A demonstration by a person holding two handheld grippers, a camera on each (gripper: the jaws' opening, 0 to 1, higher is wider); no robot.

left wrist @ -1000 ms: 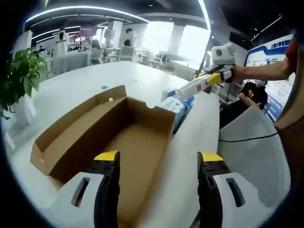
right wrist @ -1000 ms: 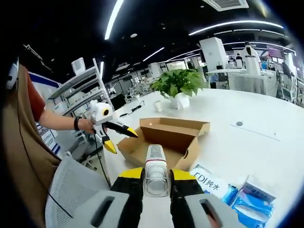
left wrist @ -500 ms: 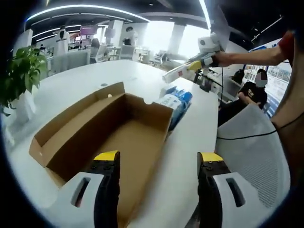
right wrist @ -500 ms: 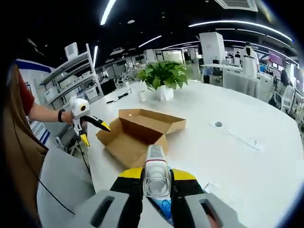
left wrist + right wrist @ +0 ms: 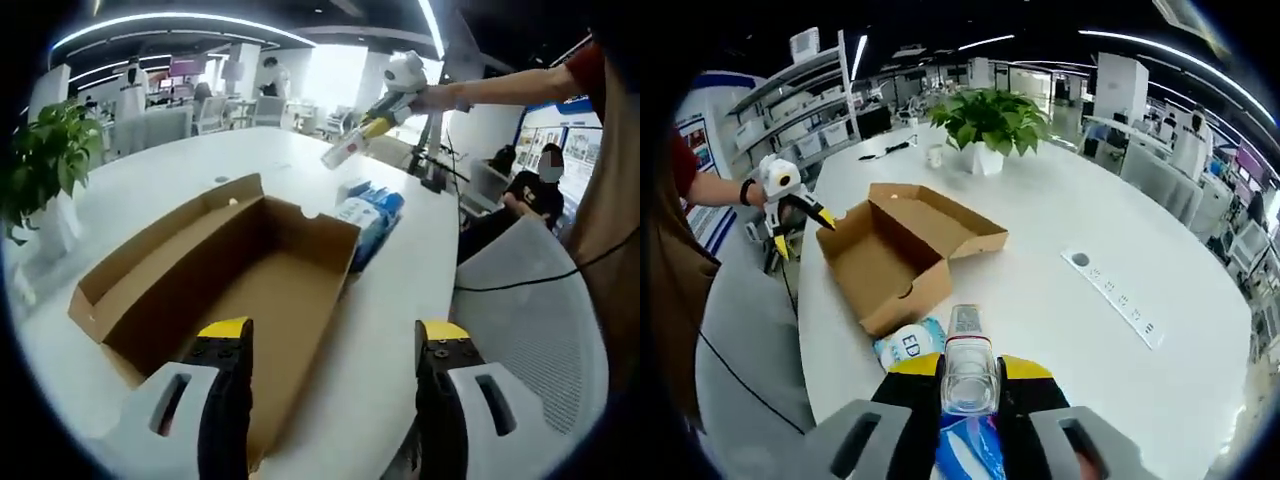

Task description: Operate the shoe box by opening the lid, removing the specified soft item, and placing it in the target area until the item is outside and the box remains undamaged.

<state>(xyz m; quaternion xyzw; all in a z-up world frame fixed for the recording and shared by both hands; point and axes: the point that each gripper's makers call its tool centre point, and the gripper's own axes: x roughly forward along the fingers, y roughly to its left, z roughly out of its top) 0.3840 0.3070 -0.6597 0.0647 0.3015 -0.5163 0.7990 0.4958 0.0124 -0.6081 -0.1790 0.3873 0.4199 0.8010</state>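
The brown cardboard shoe box (image 5: 250,270) lies open on the white table, its inside bare; in the right gripper view the box (image 5: 895,250) sits left of centre. My left gripper (image 5: 332,335) stands open at the box's near edge, nothing between its jaws, and the left gripper (image 5: 790,200) is seen at the box's far corner. My right gripper (image 5: 970,372) is shut on a white tube with a clear end (image 5: 968,350). In the left gripper view the right gripper (image 5: 385,100) holds that tube (image 5: 345,150) high above the table beyond the box.
Blue and white soft packs (image 5: 368,212) lie against the box's far side, seen again as packs (image 5: 910,345) under my right gripper. A potted plant (image 5: 990,120), a small cup (image 5: 933,155) and a flat strip (image 5: 1120,300) are on the table. A grey chair (image 5: 530,310) stands beside the table edge.
My right gripper has carried the tube up and away from the box, out over the table. The left gripper has stayed open at the box.
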